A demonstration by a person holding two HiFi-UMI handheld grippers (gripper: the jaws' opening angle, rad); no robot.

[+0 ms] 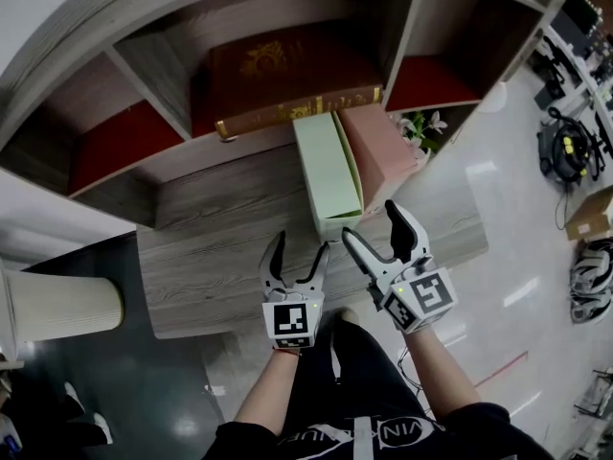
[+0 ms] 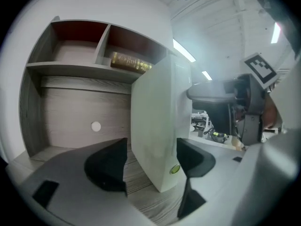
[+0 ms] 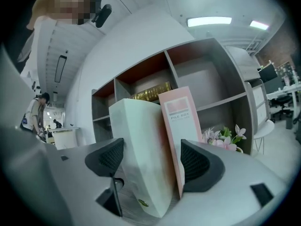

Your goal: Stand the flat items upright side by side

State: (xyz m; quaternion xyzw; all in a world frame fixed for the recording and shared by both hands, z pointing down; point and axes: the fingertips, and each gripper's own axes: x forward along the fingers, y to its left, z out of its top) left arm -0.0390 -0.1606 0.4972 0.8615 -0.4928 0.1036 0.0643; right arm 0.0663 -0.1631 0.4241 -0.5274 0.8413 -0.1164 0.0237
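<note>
Nearest, the person's two forearms are reaching out over the near edge of the bench (image 1: 220, 257), each carrying a claw with a marker cube on its back. The left claw (image 1: 301, 244) is holding its jaws wide apart and gripping nothing. It is pointing at the near end of the green file box (image 1: 328, 171), which is showing between the jaws in the left gripper view but is standing just beyond their tips, untouched. The right claw (image 1: 372, 221), just to the right, is also standing open and empty. It is angling in toward the left, so the right gripper view is framing both the green file box and the pink file box (image 1: 381, 147) between its pads, with neither pad pressing on them. The two boxes are standing upright on the wood-grain bench, side by side and close against each other, green on the left and pink on the right, their long sides running from near to far. Beyond their far ends the shelf unit (image 1: 144, 169) is rising, and a brown book (image 1: 287, 70) with gold trim is lying flat in its middle compartment. Pink flowers (image 1: 421, 123) are showing just to the right of the pink file box, and farther right cables are lying on the pale floor (image 1: 508, 266).
</note>
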